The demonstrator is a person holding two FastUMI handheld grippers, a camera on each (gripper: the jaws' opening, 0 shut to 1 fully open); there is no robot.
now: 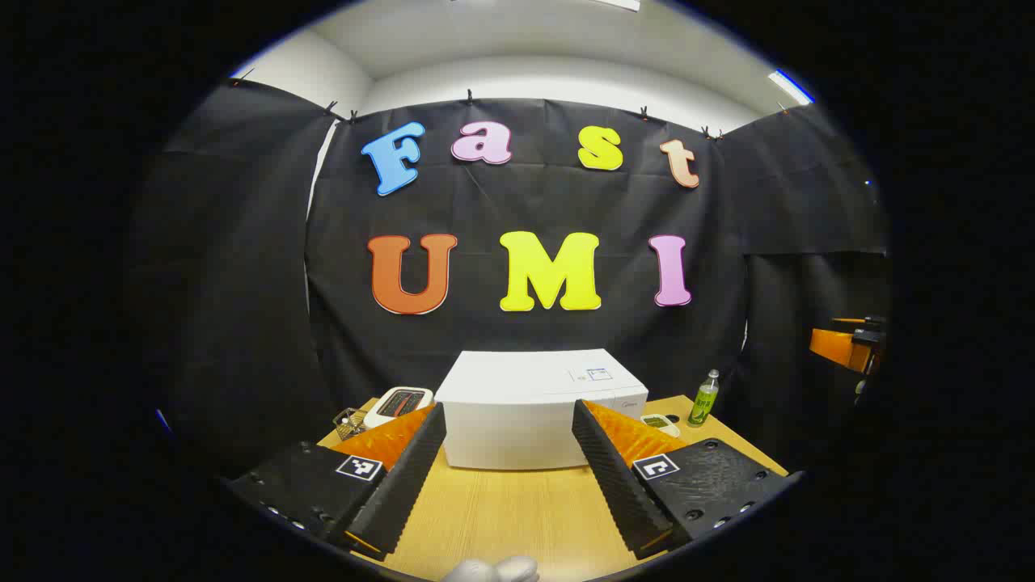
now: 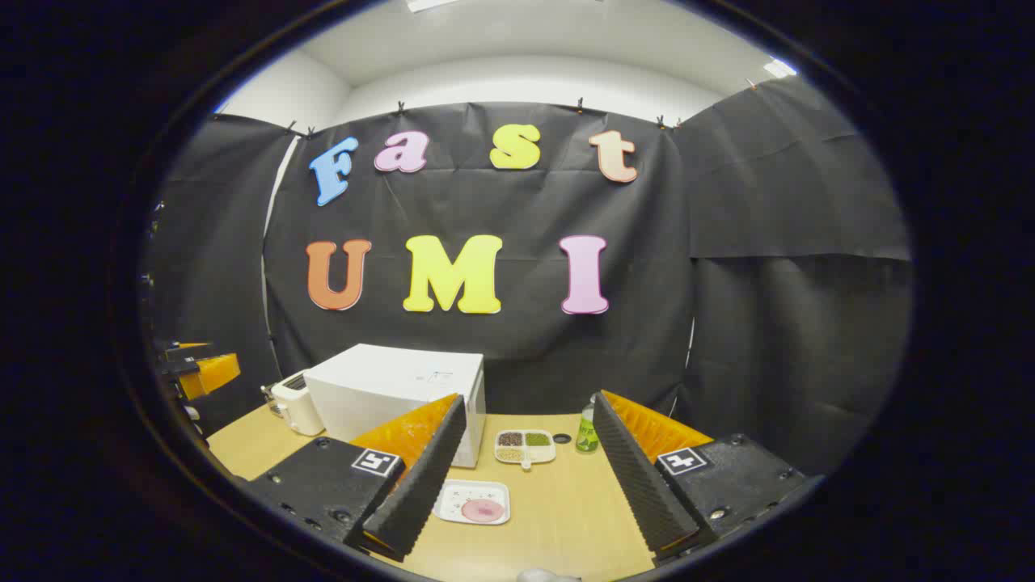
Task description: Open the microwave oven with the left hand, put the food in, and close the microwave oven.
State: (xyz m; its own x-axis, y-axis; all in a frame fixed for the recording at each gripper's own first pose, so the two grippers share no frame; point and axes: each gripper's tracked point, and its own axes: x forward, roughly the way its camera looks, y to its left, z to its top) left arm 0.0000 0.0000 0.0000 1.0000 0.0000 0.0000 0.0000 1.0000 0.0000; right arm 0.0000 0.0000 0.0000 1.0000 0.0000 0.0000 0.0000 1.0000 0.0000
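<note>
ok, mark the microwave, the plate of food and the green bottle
microwave (image 1: pixel 517 432): left gripper view, front face.
plate of food (image 2: pixel 473 502): right gripper view, bare tray surface.
green bottle (image 2: pixel 587 436): right gripper view, body.

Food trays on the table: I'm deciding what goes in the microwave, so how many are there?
2: a white tray with a pink item nearest the right hand-held gripper, and a compartment tray behind it, beside the microwave. More may be hidden.

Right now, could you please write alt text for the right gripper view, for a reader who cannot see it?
The right tool hangs open above a wooden table, facing a closed white microwave. Between its fingers lie a white tray with pink food, a divided dish and a green bottle.
</note>
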